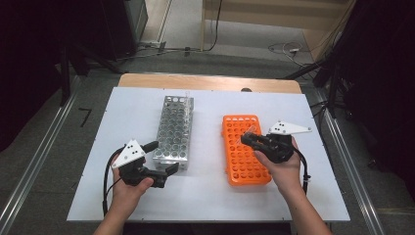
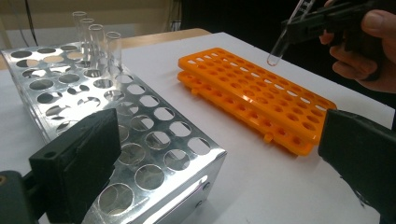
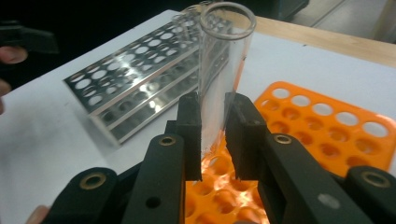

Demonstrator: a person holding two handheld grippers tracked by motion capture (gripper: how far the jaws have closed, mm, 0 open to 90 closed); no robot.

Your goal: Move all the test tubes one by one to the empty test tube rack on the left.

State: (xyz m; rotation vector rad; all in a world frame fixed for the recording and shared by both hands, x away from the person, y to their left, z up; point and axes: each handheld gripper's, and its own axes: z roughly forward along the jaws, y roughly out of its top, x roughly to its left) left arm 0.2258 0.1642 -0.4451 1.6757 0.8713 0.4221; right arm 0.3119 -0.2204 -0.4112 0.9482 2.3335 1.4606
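- A clear glass test tube (image 3: 219, 70) is clamped between the 2 black jaws of the right gripper (image 3: 214, 135), its open mouth above the pads and its rounded bottom hanging below them, over the flat orange plastic rack (image 1: 243, 149).
- The pads are pressed on only a short band of smooth glass, so the tube could slip down or swing; a jolt would probably be enough.
- In the left gripper view the tube (image 2: 285, 37) is seen tilted, not upright. If it is lowered at that slant, its tip may be caught on the rim of a hole, and the glass could be chipped or levered out of the grip.
- The light orange rack could be nudged along the white table (image 1: 122, 196) by a sideways push.
- The right gripper is held in the person's right hand (image 1: 281, 164), raised clear of the rack, jaws directed toward the shiny metal rack (image 1: 173, 129) beyond it.
- The left gripper (image 1: 164, 159) is rested low beside the near end of the metal rack, jaws spread wide and nothing between them.
- 4 more glass tubes (image 2: 95, 42) are stood at the far end of that metal rack, well away from both grippers.
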